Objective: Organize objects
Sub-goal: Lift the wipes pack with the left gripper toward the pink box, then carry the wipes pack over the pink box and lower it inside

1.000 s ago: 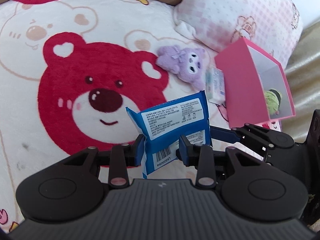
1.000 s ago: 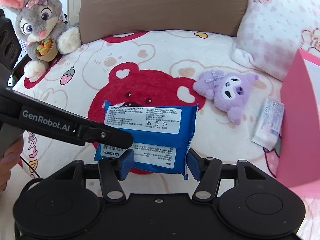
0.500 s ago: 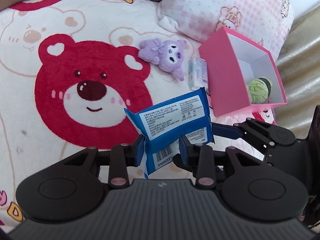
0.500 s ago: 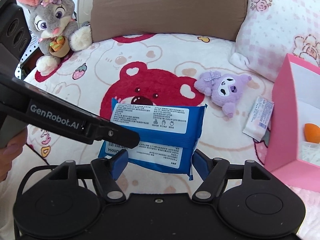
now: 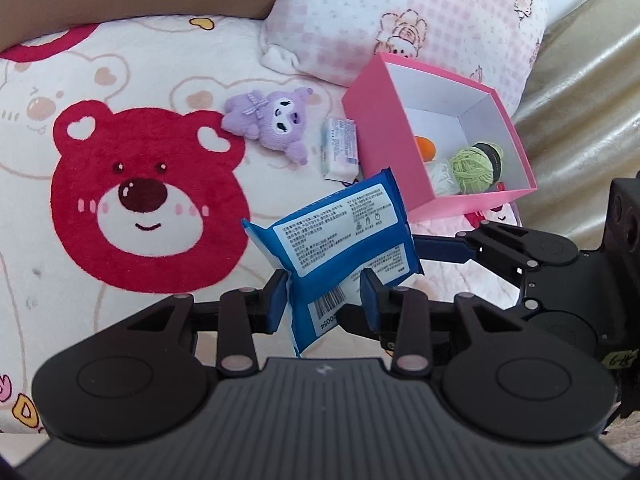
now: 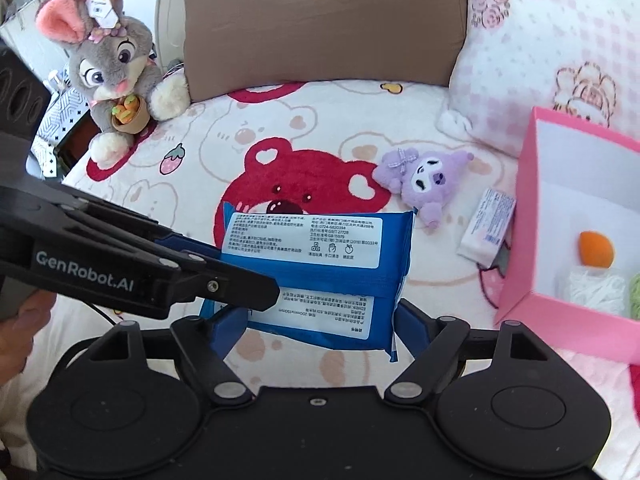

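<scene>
Left wrist view: our left claw (image 5: 324, 294) pinches the blue wet-wipes pack (image 5: 340, 236) near its barcode end, jaws narrow and creasing the wrapper. The pack hangs in the air above the bear-print bed cover (image 5: 120, 100), just short of the open pink box (image 5: 404, 148). A second ago the box sat higher and further right in this view and showed little of its inside — now we look down into it and see the green yarn ball (image 5: 472, 170), an orange item (image 5: 425, 147) and something white beside them.

Right wrist view: our right claw (image 6: 310, 320) was snug on the pack's two sides a second ago; its jaws are opening now, pads clear of the wrapper, though the pack's lower edge is between them. So the handover is done — the left claw alone carries the pack.

For the task, we judge the pack is bound for the box. The purple plush (image 5: 272, 120) and the small tissue packet (image 5: 340, 148) lie loose on the bed beside the box, not yet sorted.
</scene>
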Action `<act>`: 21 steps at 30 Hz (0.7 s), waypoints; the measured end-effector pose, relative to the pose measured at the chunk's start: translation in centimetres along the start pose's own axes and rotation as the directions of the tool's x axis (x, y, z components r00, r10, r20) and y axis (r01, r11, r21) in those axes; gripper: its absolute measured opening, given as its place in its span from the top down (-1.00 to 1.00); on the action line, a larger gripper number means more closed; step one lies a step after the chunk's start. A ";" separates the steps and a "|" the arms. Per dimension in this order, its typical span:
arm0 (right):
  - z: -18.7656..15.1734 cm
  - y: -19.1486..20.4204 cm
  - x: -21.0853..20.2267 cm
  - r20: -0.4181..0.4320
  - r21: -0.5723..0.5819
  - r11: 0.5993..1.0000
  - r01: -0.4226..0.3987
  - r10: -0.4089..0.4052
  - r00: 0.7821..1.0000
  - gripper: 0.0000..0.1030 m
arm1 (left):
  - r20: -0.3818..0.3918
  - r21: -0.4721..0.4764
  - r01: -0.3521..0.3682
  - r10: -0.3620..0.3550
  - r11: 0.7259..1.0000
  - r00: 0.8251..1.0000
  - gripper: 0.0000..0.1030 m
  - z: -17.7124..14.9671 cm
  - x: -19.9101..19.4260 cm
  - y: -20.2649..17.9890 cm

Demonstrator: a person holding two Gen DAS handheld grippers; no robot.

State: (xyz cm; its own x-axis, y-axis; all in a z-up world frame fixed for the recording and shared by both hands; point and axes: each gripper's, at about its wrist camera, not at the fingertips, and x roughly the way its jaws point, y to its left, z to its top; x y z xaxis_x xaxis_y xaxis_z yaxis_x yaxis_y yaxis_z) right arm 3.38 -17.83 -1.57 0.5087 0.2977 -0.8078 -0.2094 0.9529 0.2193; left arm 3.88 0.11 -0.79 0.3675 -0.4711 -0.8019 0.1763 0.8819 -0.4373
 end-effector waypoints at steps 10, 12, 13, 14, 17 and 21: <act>-0.5 -0.7 -2.8 0.015 0.021 1.000 -0.003 0.003 1.000 -0.66 | 0.023 0.057 -0.009 0.008 0.998 1.000 0.30 0.2 -1.7 -3.3; -0.6 -0.7 -3.5 0.025 0.020 1.000 0.001 -0.002 1.000 -0.67 | 0.029 0.066 -0.003 0.001 0.998 1.000 0.30 0.4 -2.0 -3.8; -0.6 -0.7 -3.8 0.029 0.015 1.000 0.007 -0.007 1.000 -0.67 | 0.031 0.071 0.000 -0.003 0.998 1.000 0.30 0.5 -2.2 -4.1; -0.6 -0.7 -4.1 0.032 0.010 1.000 0.014 -0.015 0.999 -0.67 | 0.032 0.073 0.004 -0.006 0.997 0.999 0.30 0.6 -2.3 -4.3; -0.6 -0.7 -4.8 0.042 0.006 0.999 0.032 -0.033 0.999 -0.67 | 0.034 0.084 0.009 -0.012 0.996 0.999 0.30 0.9 -2.4 -5.0; -0.4 -1.1 -5.5 0.055 0.016 0.999 0.047 -0.048 0.997 -0.68 | 0.035 0.093 0.015 -0.018 0.996 0.999 0.30 1.2 -2.4 -5.8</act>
State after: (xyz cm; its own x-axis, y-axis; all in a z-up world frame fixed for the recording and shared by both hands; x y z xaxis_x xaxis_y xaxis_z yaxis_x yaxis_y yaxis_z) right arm 0.44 -20.54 2.42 0.5630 0.2545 -0.7863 -0.1719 0.9667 0.1898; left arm 3.07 -3.85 4.11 0.3960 -0.4861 -0.7790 0.2655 0.8728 -0.4096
